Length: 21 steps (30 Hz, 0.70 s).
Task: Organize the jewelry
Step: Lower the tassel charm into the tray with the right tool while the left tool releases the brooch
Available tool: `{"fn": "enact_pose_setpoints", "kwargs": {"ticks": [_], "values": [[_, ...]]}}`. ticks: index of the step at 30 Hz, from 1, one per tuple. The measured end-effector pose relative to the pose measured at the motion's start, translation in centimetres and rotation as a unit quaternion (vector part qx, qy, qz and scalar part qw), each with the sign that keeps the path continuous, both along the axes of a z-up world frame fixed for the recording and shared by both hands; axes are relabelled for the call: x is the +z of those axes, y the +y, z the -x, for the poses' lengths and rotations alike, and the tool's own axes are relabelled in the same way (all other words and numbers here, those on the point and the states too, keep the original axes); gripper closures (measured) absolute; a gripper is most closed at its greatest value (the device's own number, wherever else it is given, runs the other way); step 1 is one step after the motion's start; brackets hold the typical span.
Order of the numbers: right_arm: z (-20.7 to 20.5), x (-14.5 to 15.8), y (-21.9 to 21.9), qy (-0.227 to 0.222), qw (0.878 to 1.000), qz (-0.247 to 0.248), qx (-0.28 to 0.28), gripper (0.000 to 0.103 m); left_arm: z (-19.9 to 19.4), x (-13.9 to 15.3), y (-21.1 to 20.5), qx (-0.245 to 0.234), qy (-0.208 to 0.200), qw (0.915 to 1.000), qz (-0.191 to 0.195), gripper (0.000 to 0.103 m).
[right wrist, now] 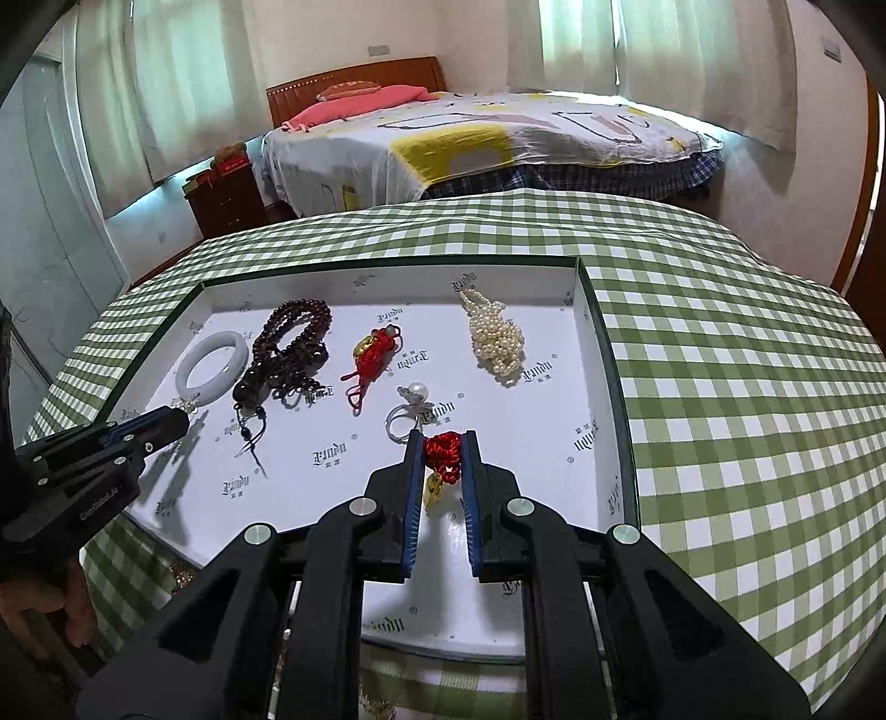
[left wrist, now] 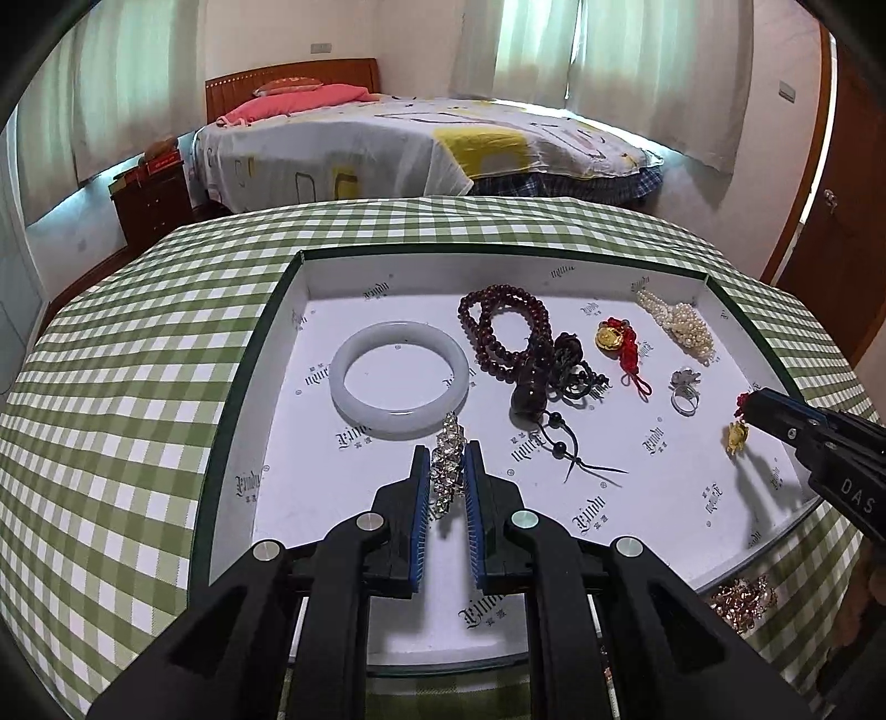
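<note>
A silver crystal bracelet (left wrist: 447, 465) glitters between the left jaws' blue pads. Just beyond them lies a milky white bangle (left wrist: 400, 372), with dark maroon beads (left wrist: 512, 332) to its right. Between the right jaws sits a red knotted charm (right wrist: 443, 451) with a gold pendant. The white tray (left wrist: 266, 387), printed with black lettering, has a dark green rim, and the desk's cloth (left wrist: 111, 415) is green-and-white checked.

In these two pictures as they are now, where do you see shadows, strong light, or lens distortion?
Left wrist view: the curtains glow bright from backlight, the box edges bow from the fisheye, and the right gripper throws a shadow on the white liner. Right wrist view: the left gripper casts a dark shadow beneath itself, and the checked tablecloth bulges outward.
</note>
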State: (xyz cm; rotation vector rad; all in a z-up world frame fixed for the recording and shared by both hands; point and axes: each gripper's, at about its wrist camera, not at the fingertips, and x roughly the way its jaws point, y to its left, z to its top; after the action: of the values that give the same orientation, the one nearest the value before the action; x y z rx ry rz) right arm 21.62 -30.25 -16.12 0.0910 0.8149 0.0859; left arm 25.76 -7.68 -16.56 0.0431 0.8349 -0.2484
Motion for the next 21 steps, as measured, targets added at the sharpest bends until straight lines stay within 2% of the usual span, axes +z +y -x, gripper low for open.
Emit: {"fn": "enact_pose_setpoints", "kwargs": {"ticks": [6,7,8,9,10,14,16,21], "values": [[-0.3,-0.4,-0.1,0.004,1.0,-0.002,0.001,0.088,-0.1,-0.1,-0.2,0.0,0.001,1.0,-0.004,0.087],[-0.4,-0.5,-0.1,0.006,1.0,-0.001,0.002,0.088,-0.1,-0.1,-0.1,0.001,0.001,1.0,-0.005,0.078],[-0.4,-0.6,-0.1,0.006,1.0,-0.002,0.002,0.083,-0.1,-0.1,-0.2,0.002,0.0,1.0,-0.006,0.072],[-0.4,-0.7,-0.1,0.005,1.0,-0.003,0.0,0.077,0.0,0.0,-0.2,0.005,-0.001,1.0,-0.006,0.063],[-0.3,-0.6,-0.2,0.001,1.0,-0.002,-0.002,0.068,0.0,0.1,-0.1,0.006,-0.003,1.0,-0.005,0.058],[-0.1,-0.5,-0.2,-0.003,1.0,-0.002,-0.005,0.063,0.2,0.1,-0.1,0.007,-0.005,0.9999,-0.006,0.053],[0.2,-0.3,-0.2,-0.005,1.0,-0.001,-0.006,0.062,0.4,0.2,-0.1,0.007,-0.006,0.9999,-0.008,0.047],[0.9,0.1,-0.1,-0.01,1.0,-0.001,-0.007,0.059,0.9,0.3,-0.2,0.004,-0.01,0.9998,-0.014,0.044]]}}
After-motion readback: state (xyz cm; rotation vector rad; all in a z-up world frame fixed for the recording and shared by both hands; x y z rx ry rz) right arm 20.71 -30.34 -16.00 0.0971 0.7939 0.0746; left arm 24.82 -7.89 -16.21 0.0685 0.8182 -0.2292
